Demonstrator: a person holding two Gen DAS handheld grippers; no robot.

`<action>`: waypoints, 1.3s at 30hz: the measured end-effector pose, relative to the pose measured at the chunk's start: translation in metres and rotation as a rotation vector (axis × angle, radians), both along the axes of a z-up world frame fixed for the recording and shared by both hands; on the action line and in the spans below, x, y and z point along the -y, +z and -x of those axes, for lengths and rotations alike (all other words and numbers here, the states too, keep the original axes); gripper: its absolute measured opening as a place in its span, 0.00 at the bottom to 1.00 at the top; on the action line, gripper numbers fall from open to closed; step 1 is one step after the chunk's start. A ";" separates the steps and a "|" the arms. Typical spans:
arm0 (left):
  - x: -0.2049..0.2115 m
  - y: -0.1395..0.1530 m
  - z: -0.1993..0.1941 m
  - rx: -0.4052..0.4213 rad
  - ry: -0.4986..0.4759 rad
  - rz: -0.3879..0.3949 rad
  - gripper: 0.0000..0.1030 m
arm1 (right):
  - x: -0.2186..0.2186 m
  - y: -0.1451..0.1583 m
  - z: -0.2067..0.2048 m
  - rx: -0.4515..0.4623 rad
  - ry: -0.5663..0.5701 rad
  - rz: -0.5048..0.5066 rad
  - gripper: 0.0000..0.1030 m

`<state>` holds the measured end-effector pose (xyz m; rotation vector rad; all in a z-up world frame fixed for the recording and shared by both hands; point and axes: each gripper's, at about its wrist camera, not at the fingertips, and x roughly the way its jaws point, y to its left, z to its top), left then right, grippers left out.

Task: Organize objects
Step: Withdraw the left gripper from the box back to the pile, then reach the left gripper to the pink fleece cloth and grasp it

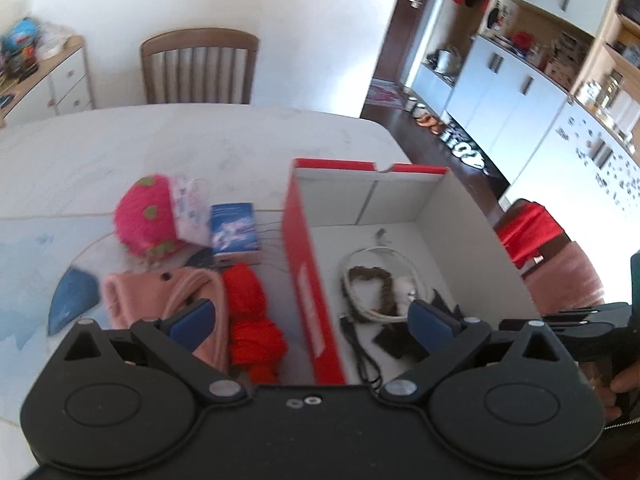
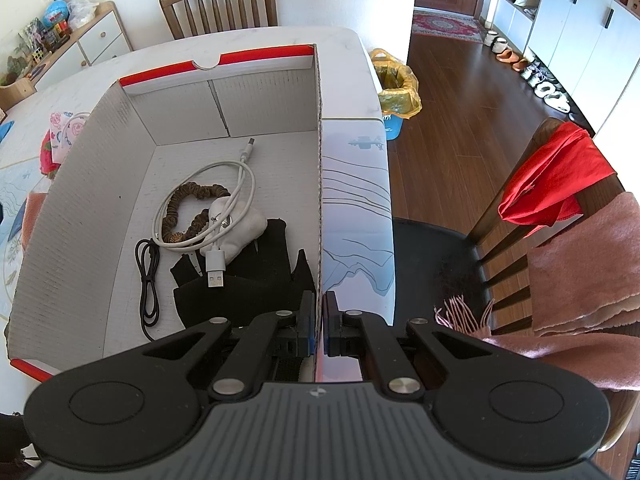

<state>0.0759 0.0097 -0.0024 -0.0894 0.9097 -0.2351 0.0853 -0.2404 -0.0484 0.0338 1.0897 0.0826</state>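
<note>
A red cardboard box [image 1: 308, 264] with a white inside [image 2: 100, 168] stands on the table. In it lie a white USB cable [image 2: 236, 184], a brown scrunchie [image 2: 188, 208], a black cable [image 2: 148, 276] and a black cloth [image 2: 264, 264]. My right gripper [image 2: 320, 314] is shut on the box's right wall [image 2: 319, 160]. My left gripper [image 1: 312, 320] hangs open above the box's left wall, nothing between its fingers. Left of the box lie a red cloth [image 1: 252, 316], a pink fabric item [image 1: 168, 296], a blue booklet [image 1: 236, 232], a strawberry plush [image 1: 144, 216] and a small gift bag [image 1: 192, 208].
A wooden chair [image 1: 200, 64] stands at the table's far side. Another chair [image 2: 560, 216] to the right carries a red cloth [image 2: 556, 176] and a pink scarf [image 2: 588, 272]. A bin with a yellow bag [image 2: 396, 84] stands past the table's corner. The table's edge [image 2: 386, 184] runs right beside the box.
</note>
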 end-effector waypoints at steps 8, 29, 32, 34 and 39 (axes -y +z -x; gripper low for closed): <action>-0.035 -0.018 0.005 -0.029 0.134 -0.042 0.99 | 0.000 0.000 0.000 0.000 0.001 0.001 0.04; -0.051 -0.113 -0.018 -0.200 0.203 -0.262 0.98 | -0.001 0.000 -0.001 0.000 0.004 0.004 0.04; -0.047 -0.118 -0.021 -0.201 0.201 -0.286 0.98 | -0.001 0.000 -0.001 -0.001 0.003 0.004 0.04; -0.046 -0.120 -0.022 -0.202 0.210 -0.297 0.95 | -0.001 0.001 -0.001 -0.001 0.004 0.007 0.04; -0.049 -0.120 -0.024 -0.205 0.237 -0.257 0.91 | -0.001 0.001 0.000 -0.002 0.005 0.011 0.04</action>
